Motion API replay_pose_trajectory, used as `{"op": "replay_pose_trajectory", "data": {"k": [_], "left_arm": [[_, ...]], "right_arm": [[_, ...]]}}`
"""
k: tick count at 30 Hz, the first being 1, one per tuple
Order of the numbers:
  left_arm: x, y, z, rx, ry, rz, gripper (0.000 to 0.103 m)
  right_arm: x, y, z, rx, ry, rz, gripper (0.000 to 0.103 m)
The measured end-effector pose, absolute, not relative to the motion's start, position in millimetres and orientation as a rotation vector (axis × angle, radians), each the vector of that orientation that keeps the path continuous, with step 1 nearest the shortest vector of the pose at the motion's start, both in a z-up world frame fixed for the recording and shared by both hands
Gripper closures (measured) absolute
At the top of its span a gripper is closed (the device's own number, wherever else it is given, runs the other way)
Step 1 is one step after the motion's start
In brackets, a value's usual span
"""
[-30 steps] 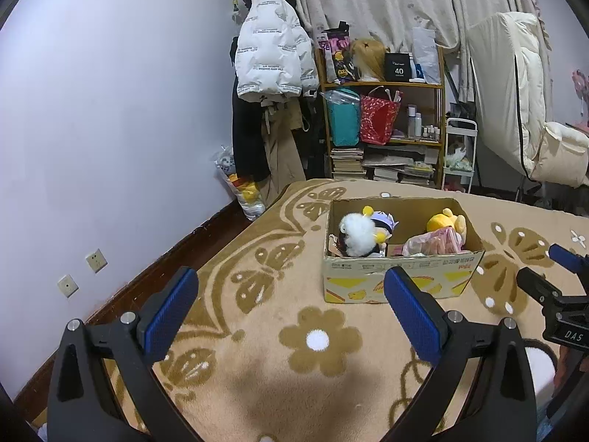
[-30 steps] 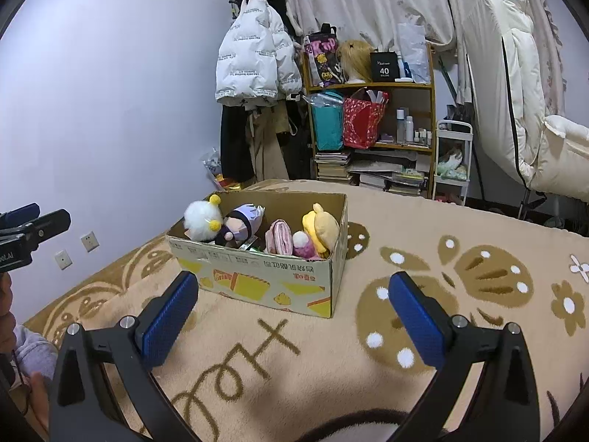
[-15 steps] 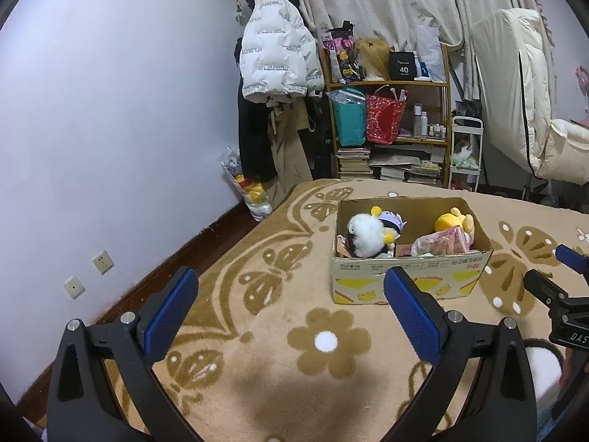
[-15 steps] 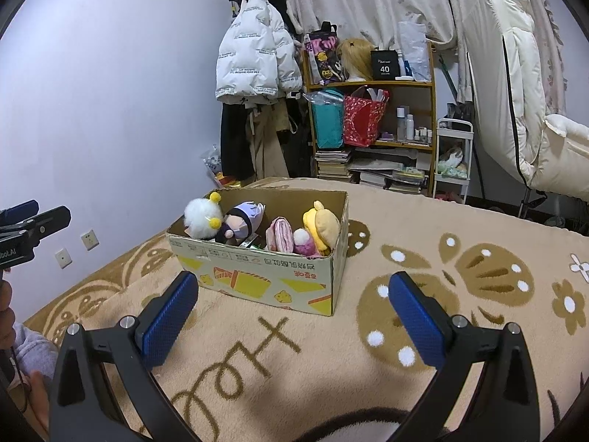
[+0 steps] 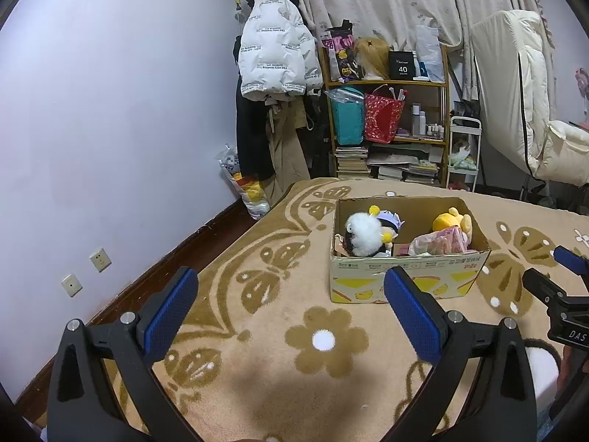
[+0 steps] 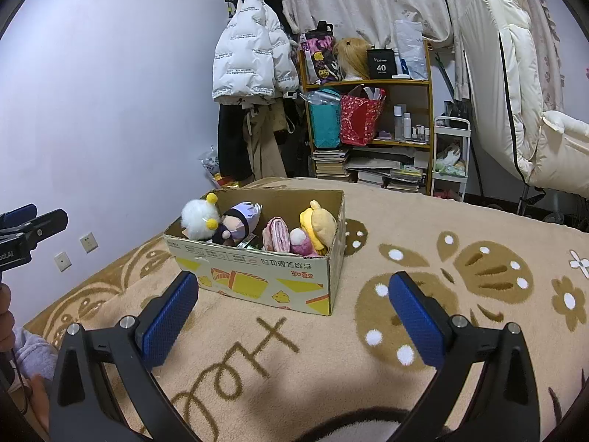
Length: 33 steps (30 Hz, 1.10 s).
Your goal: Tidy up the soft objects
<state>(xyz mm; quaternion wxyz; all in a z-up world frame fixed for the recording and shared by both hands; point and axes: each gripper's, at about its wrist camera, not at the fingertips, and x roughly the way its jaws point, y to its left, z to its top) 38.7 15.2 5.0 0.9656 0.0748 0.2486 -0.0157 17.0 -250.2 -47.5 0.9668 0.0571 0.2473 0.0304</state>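
A cardboard box (image 5: 405, 280) (image 6: 257, 276) stands on the tan patterned blanket. It holds several soft toys: a white fluffy one (image 5: 362, 234) (image 6: 195, 217), a purple-hatted doll (image 6: 239, 221), a pink one (image 6: 276, 234) and a yellow one (image 5: 449, 223) (image 6: 320, 224). My left gripper (image 5: 291, 309) is open and empty, near and left of the box. My right gripper (image 6: 292, 309) is open and empty, in front of the box. Each gripper shows at the edge of the other's view.
A shelf (image 5: 386, 118) with bags, books and bottles stands behind the bed, beside hanging coats (image 5: 274, 59). A white padded chair (image 6: 515, 92) is at the right. The wall (image 5: 110, 110) and wooden bed edge lie to the left.
The left gripper's view has shifted slightly, so the box now sits a little more to the right and farther. The right gripper has barely moved. Both stay open.
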Motion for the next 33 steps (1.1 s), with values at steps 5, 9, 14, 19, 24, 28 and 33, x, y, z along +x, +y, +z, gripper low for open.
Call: {"op": "replay_pose_trajectory", "data": {"k": [5,9,14,19,24,28,33], "left_arm": [[38.6,14.7,5.1,0.148,0.507,-0.036,0.003],[37.5,14.9,6.0,0.147,0.508,-0.041,0.003],[37.8,15.3,5.6,0.147,0.509,-0.041,0.003],[37.8,15.4,5.5,0.148,0.509,-0.042,0.003],[34.9,11.3,4.3,0.158,0.508,-0.047,0.003],[35.0,11.4,4.6,0.153,0.508,-0.047,0.003],[34.2,10.1,2.9,0.146,0.512,-0.047,0.003]], "right_arm": [[16.7,-250.5,-46.8,0.114,0.500,0.063,0.000],[16.8,-250.8,-46.5,0.114,0.500,0.063,0.000],[16.7,-251.4,-46.8,0.115,0.500,0.063,0.000],[16.7,-252.0,-46.6,0.115,0.500,0.061,0.000],[16.5,-253.0,-46.4,0.115,0.501,0.062,0.000],[16.7,-252.8,-46.5,0.114,0.500,0.062,0.000],[16.6,-252.9,-46.0,0.115,0.501,0.062,0.000]]}}
